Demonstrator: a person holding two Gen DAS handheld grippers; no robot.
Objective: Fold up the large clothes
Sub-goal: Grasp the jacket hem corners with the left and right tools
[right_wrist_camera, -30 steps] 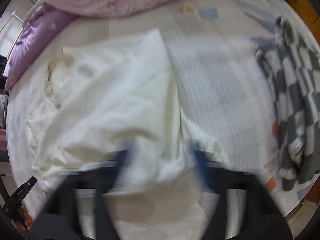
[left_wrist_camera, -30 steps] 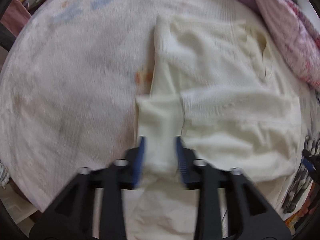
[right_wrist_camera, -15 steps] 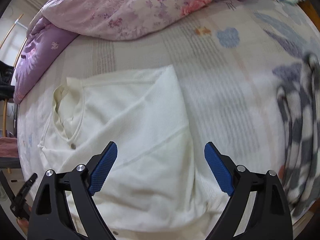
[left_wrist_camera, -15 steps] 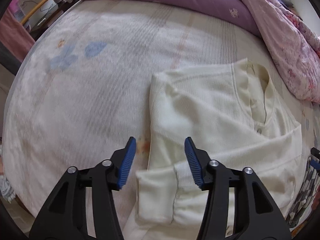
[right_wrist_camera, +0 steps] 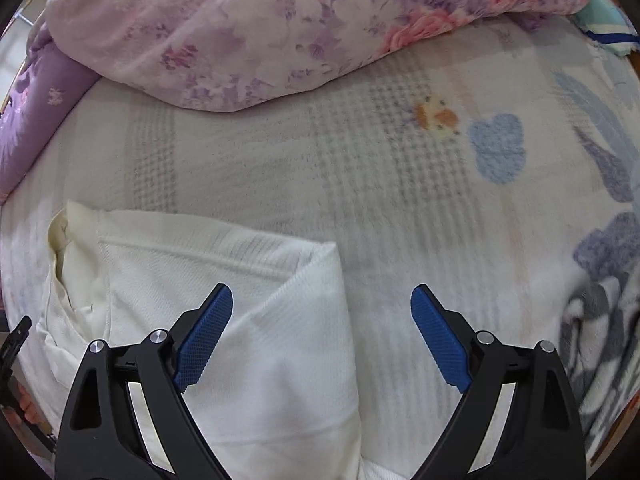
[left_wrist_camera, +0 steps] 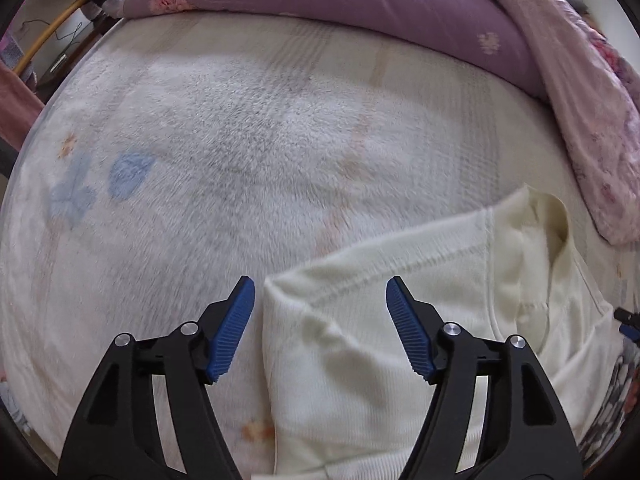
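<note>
Both grippers have let go of the cream ribbed knit sweater (left_wrist_camera: pixel 400 360); left gripper (left_wrist_camera: pixel 320 322), just widening, and right gripper (right_wrist_camera: pixel 322 332) gape empty above it.

The bed (left_wrist_camera: pixel 248 152) was covered by a pale fleecy blanket (right_wrist_camera: pixel 360 184) printed with faint blue and orange shapes. On it lay a cream knit garment (left_wrist_camera: pixel 400 320), folded, its collar toward the bedding. A purple quilt (left_wrist_camera: pixel 360 4) and a floral pink quilt (right_wrist_camera: pixel 260 28) were heaped along the far edge; a grey checked cloth (right_wrist_camera: pixel 600 300) lay at one side.
</note>
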